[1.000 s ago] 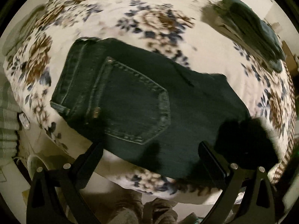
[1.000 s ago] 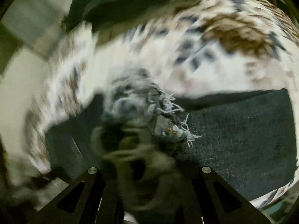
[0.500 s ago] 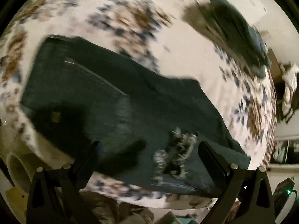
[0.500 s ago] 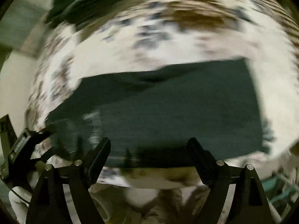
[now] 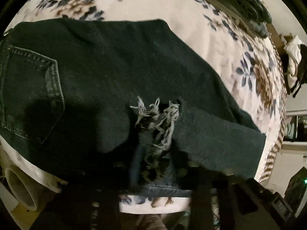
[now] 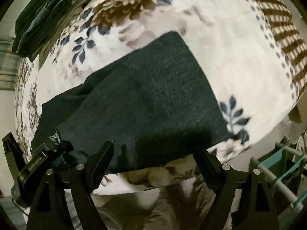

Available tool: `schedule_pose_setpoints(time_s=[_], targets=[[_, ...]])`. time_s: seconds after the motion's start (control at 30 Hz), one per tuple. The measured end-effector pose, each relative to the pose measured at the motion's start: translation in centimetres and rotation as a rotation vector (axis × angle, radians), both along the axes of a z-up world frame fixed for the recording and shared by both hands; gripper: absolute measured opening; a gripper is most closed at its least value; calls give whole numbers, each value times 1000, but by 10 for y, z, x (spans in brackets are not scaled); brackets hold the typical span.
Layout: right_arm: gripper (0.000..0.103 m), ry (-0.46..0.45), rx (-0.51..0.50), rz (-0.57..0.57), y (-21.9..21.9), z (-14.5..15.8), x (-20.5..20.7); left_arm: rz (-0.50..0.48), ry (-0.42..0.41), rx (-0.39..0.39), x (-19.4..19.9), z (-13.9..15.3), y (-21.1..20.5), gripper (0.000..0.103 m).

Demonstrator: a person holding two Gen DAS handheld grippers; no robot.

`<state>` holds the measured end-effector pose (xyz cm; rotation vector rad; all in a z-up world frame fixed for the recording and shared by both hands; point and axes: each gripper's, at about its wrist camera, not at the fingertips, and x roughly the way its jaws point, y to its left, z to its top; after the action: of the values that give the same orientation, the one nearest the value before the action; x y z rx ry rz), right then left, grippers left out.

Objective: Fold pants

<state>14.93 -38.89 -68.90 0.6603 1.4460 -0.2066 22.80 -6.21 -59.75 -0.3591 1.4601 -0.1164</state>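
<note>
Dark jeans (image 5: 134,67) lie folded on a floral blanket (image 5: 172,5), with the back pocket (image 5: 28,88) at the left. A frayed leg hem (image 5: 159,118) lies on top near the front edge, and my left gripper (image 5: 155,172) is shut on it; its dark fingers barely show against the cloth. In the right wrist view the folded leg (image 6: 144,95) spreads across the blanket (image 6: 230,57). My right gripper (image 6: 153,149) hovers open over the leg's near edge with nothing between its fingers. The left gripper (image 6: 44,157) shows at the left on the cloth.
A pile of dark clothes (image 5: 245,0) sits at the blanket's far side, also in the right wrist view (image 6: 44,15). A green rack (image 6: 284,164) stands at the right past the bed edge. A pale tube (image 5: 21,189) lies low at the left. A person's legs are below.
My right gripper let go of the frayed hem, opened and swung right over the folded leg. My left gripper moved right along the jeans, came down and shut on the frayed hem.
</note>
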Motion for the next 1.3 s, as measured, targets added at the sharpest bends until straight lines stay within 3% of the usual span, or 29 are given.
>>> schedule_pose_setpoints(time_s=[0.23,0.53,0.7,0.83,0.93,1.03,1.3], targets=[[86,30,22,-5,9,-12,-1,37,-44,-64,-18,23,14,7],[86,31,68,46,15,-10,6,189,86,-243,-23,14,46,14],[86,20,82,97,30,-6,13,225,55,-210,-17,34,37,17],[86,26,78,100,34,-9,13,119,4,-191,-5,29,-1,18],[86,36,78,95,32,-12,11,3,71,-131,-3,1,-24,18],[86,47,65,107,32,-15,10,-28,127,-113,-21,-19,-17,18],[86,88,40,112,24,-27,6,-8,113,-112,-49,-9,4,18]])
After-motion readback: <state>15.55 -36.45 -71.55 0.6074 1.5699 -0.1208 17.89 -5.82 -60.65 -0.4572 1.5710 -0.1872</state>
